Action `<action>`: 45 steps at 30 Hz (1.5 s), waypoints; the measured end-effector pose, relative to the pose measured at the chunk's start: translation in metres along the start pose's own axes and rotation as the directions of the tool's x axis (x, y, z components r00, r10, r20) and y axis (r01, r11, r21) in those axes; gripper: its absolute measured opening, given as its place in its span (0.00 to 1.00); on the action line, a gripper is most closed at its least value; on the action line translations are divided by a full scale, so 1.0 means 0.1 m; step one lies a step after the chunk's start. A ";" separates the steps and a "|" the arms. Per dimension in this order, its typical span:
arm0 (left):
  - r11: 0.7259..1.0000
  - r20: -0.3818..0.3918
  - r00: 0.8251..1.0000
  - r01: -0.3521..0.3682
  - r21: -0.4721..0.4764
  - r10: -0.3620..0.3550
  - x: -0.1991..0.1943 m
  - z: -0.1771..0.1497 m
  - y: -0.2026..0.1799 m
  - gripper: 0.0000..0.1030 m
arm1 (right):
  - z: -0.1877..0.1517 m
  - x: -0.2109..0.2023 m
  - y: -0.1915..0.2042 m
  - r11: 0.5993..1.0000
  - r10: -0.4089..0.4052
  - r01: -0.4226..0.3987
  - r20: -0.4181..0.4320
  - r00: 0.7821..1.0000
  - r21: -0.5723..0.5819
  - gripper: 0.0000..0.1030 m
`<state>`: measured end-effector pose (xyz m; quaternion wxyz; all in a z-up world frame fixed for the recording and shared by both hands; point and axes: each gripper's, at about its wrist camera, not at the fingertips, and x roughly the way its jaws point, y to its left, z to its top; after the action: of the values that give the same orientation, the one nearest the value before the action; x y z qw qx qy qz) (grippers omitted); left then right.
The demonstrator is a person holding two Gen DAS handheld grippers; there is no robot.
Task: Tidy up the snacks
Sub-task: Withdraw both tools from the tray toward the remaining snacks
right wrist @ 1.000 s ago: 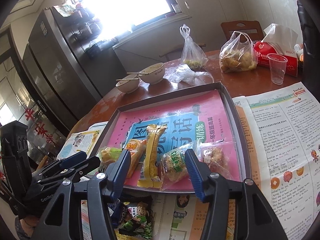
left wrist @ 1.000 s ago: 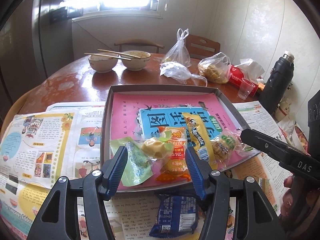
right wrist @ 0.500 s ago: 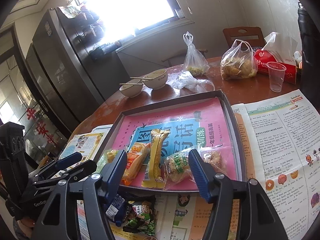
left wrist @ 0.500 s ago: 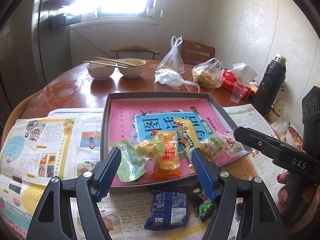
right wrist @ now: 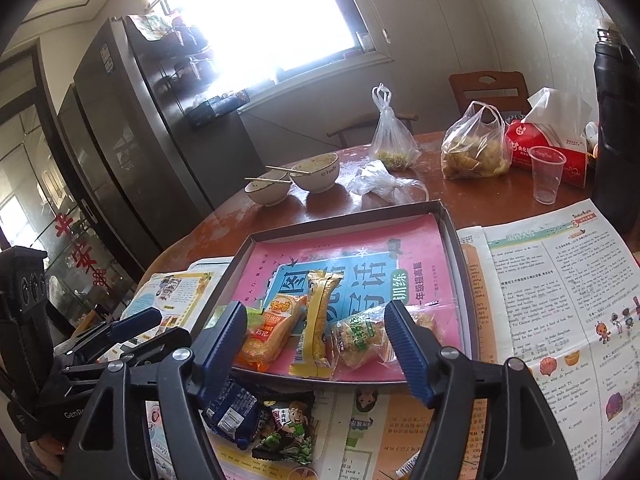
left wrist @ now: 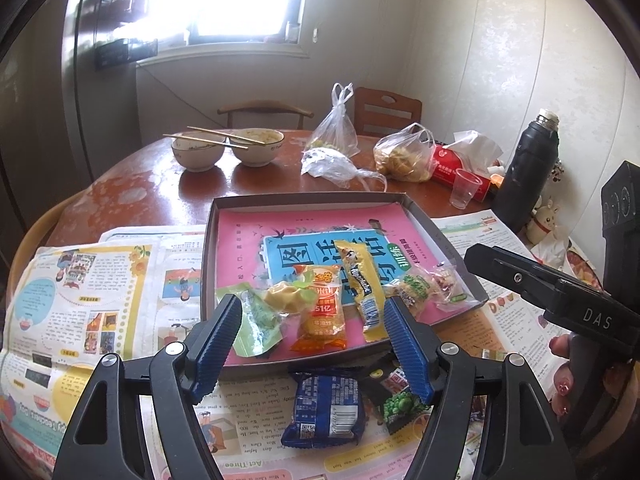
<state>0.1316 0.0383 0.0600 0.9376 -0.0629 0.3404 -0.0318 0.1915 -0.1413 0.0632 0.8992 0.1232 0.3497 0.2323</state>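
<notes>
Both of our grippers have pulled back and up from the tray [left wrist: 448, 240] since a second ago, and their jaws have just been opening with nothing between them. We hold the left gripper [left wrist: 312, 344] over the near edge of the tray, its blue fingers [left wrist: 218, 344] spread wide and empty. We hold the right gripper [right wrist: 316, 344] the same way, spread wide and empty, beside the left one.

Inside the tray, along its near edge, a row of snacks lies on a pink book cover [left wrist: 248, 240]: a green packet [left wrist: 256, 328] at the left end, a yellow wrapped sweet [left wrist: 286, 298] touching it, an orange packet [left wrist: 322, 316], a long yellow packet [left wrist: 360, 280], and two clear bags of snacks [left wrist: 416, 288] at the right end.

Just outside the tray's near edge, on spread newspaper [left wrist: 80, 292], lie a dark blue packet [left wrist: 324, 412] and a black packet with green peas [left wrist: 394, 396], touching each other.

Beyond the tray's far edge, on the brown table [left wrist: 140, 196], stand two bowls [left wrist: 256, 150] with chopsticks, several plastic bags [left wrist: 404, 156], a clear cup [left wrist: 464, 188] and a black flask [left wrist: 528, 168].
</notes>
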 end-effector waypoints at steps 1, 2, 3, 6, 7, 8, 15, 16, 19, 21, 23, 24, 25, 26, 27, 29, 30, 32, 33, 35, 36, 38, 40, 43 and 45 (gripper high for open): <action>1.000 0.002 1.000 0.000 0.001 0.000 -0.02 0.00 0.00 0.73 | 0.00 -0.01 0.00 1.000 0.000 0.000 0.001 1.000 -0.001 0.70; 1.000 0.004 1.000 0.001 0.002 -0.001 -0.03 0.00 -0.01 0.73 | 0.01 -0.02 0.01 1.000 0.000 0.000 0.002 1.000 -0.003 0.71; 1.000 0.004 1.000 0.000 0.003 0.000 -0.04 0.00 -0.01 0.73 | 0.01 -0.03 0.01 1.000 0.000 0.000 0.004 1.000 -0.004 0.71; 1.000 0.010 1.000 -0.001 0.004 0.001 -0.08 0.00 -0.02 0.73 | 0.02 -0.06 0.03 1.000 0.000 0.000 0.009 1.000 -0.011 0.71; 1.000 0.011 1.000 0.000 0.004 0.000 -0.09 0.00 -0.02 0.73 | 0.02 -0.07 0.04 1.000 -0.001 0.001 0.010 1.000 -0.013 0.71; 1.000 0.012 1.000 0.000 0.004 0.000 -0.10 0.00 -0.02 0.73 | 0.02 -0.09 0.04 1.000 0.000 0.000 0.011 1.000 -0.017 0.71; 1.000 0.028 1.000 0.004 0.002 -0.004 -0.22 0.00 -0.01 0.73 | 0.03 -0.17 0.09 0.999 0.001 0.000 0.020 1.000 -0.035 0.72; 1.000 0.029 1.000 0.005 0.002 -0.005 -0.24 0.00 -0.01 0.73 | 0.03 -0.18 0.10 0.999 0.001 0.000 0.022 1.000 -0.038 0.73; 1.000 0.028 1.000 0.004 0.000 -0.004 -0.27 -0.02 0.00 0.73 | 0.03 -0.22 0.11 0.999 -0.001 0.002 0.028 1.000 -0.042 0.73; 1.000 0.026 1.000 0.005 -0.001 -0.004 -0.28 -0.03 0.01 0.73 | 0.04 -0.24 0.11 0.999 -0.002 0.003 0.029 1.000 -0.044 0.73; 1.000 0.026 1.000 0.002 -0.001 -0.002 -0.30 -0.03 0.01 0.73 | 0.04 -0.25 0.11 0.999 -0.004 0.006 0.030 1.000 -0.048 0.74; 1.000 0.026 1.000 0.001 -0.001 -0.001 -0.31 -0.04 0.02 0.73 | 0.05 -0.26 0.11 0.999 -0.006 0.007 0.031 1.000 -0.051 0.74; 1.000 0.028 1.000 0.001 -0.002 -0.001 -0.32 -0.04 0.02 0.73 | 0.05 -0.27 0.12 0.999 -0.007 0.009 0.031 0.999 -0.053 0.74; 1.000 0.029 1.000 0.002 -0.003 -0.002 -0.33 -0.05 0.02 0.73 | 0.05 -0.28 0.12 0.998 -0.008 0.010 0.032 0.999 -0.057 0.74; 1.000 0.028 1.000 0.003 -0.002 -0.003 -0.34 -0.05 0.03 0.73 | 0.04 -0.29 0.13 0.998 -0.008 0.010 0.032 0.999 -0.063 0.74; 1.000 0.031 1.000 0.002 -0.004 -0.002 -0.35 -0.06 0.03 0.73 | 0.03 -0.32 0.15 0.997 -0.013 0.016 0.029 0.999 -0.077 0.74; 1.000 0.034 0.999 0.003 -0.008 -0.002 -0.37 -0.06 0.04 0.73 | 0.03 -0.33 0.15 0.996 -0.015 0.018 0.029 0.999 -0.082 0.74; 1.000 0.035 0.999 0.008 -0.011 -0.007 -0.39 -0.08 0.05 0.73 | 0.01 -0.34 0.15 0.996 -0.018 0.020 0.026 1.000 -0.086 0.74; 1.000 0.033 0.999 0.007 -0.011 -0.006 -0.40 -0.09 0.05 0.73 | 0.01 -0.35 0.15 0.996 -0.018 0.020 0.025 1.000 -0.085 0.74; 1.000 0.029 1.000 0.005 -0.009 -0.005 -0.41 -0.11 0.04 0.73 | 0.00 -0.37 0.15 0.996 -0.020 0.022 0.025 0.999 -0.089 0.74; 1.000 0.027 1.000 0.007 -0.007 -0.007 -0.41 -0.12 0.04 0.73 | -0.01 -0.38 0.15 0.995 -0.022 0.024 0.025 0.999 -0.093 0.74; 1.000 0.021 1.000 0.009 -0.005 -0.009 -0.41 -0.14 0.04 0.73 | -0.04 -0.40 0.16 0.994 -0.023 0.026 0.022 0.999 -0.106 0.74; 1.000 0.014 1.000 0.011 -0.004 -0.011 -0.41 -0.16 0.03 0.73 | -0.07 -0.41 0.16 0.993 -0.025 0.027 0.017 1.000 -0.117 0.74; 1.000 -0.001 1.000 0.004 0.004 -0.004 -0.38 -0.19 0.02 0.73 | -0.10 -0.43 0.17 0.991 -0.029 0.030 0.010 1.000 -0.127 0.74; 1.000 -0.012 1.000 -0.004 0.008 0.004 -0.36 -0.22 0.01 0.73 | -0.13 -0.44 0.17 0.991 -0.032 0.033 0.007 0.999 -0.133 0.74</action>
<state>0.0900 0.0411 0.0664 0.9359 -0.0583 0.3460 -0.0314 0.1484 -0.1478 0.0860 0.9100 0.0579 0.3331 0.2402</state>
